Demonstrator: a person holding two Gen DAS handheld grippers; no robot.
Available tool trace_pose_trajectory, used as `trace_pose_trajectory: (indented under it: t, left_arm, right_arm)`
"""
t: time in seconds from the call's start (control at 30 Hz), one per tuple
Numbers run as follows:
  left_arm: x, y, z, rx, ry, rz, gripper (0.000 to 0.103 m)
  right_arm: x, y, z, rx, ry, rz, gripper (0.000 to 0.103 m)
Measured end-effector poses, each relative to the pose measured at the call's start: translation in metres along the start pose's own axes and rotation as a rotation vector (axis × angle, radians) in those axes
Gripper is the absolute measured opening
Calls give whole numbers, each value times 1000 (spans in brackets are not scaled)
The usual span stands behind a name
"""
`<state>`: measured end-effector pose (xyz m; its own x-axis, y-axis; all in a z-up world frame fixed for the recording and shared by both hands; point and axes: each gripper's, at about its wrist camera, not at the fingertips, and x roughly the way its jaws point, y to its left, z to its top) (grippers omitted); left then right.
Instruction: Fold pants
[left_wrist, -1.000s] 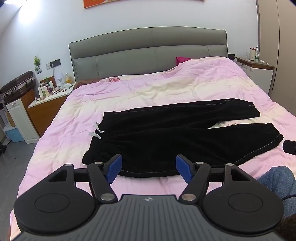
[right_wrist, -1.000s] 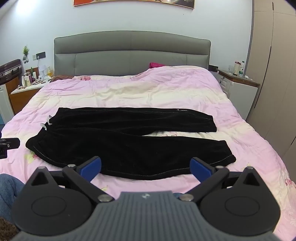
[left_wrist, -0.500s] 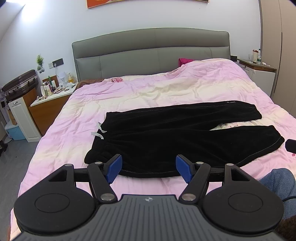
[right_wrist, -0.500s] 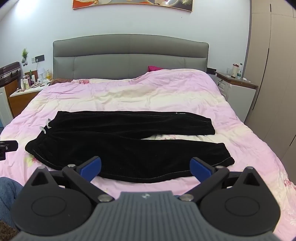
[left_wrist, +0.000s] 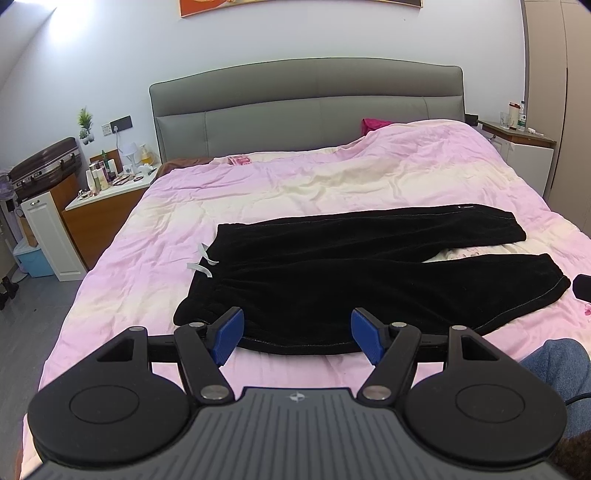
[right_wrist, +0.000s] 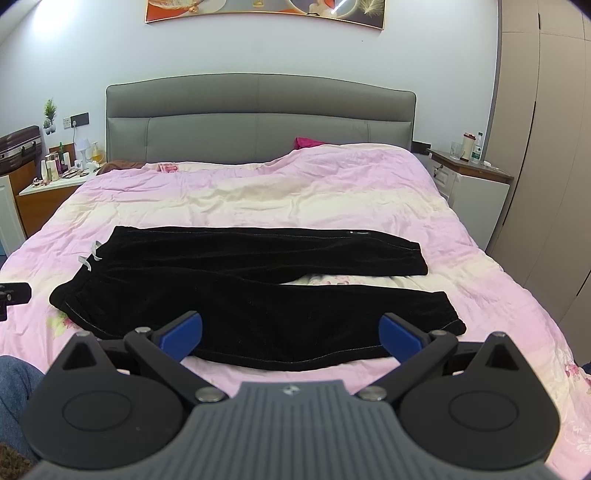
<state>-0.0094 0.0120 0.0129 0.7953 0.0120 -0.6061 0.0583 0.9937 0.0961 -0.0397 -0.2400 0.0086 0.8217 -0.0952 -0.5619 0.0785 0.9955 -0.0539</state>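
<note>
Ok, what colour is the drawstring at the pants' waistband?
Pale grey or white; the drawstring shows best in the left wrist view, against the black pants.

pants (left_wrist: 332, 273): 1 | bed (left_wrist: 295, 184): 1 | nightstands (right_wrist: 476, 184): 2 | tools (left_wrist: 297, 330): 2

Both views are evenly and fairly brightly lit, with soft indoor light and only faint shadows. A blown-out bright patch glares on the wall (left_wrist: 59, 22) above and left of the headboard (left_wrist: 306, 107). The black pants (right_wrist: 240, 291) read as a dark mass with little fabric detail. Fisheye distortion bows the headboard and wardrobe (right_wrist: 546, 147), and the corners darken. Focus is sharp throughout.
</note>
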Motion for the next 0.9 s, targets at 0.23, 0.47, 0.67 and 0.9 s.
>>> trace_pose_trajectory:
  t: [0.23, 0.47, 0.67, 0.9]
  left_arm:
    - [-2, 2, -1, -7, -8, 4, 79]
    - [-2, 4, 1, -8, -10, 2, 79]
    - [-2, 4, 0, -8, -11, 1, 79]
    - [-2, 4, 0, -7, -11, 2, 79]
  right_arm:
    - [1, -1, -2, 0, -1, 0, 98]
    - [1, -1, -2, 0, 2, -2, 98]
    - [2, 1, -2, -1, 0, -3, 98]
    - [2, 1, -4, 3, -1, -5, 98]
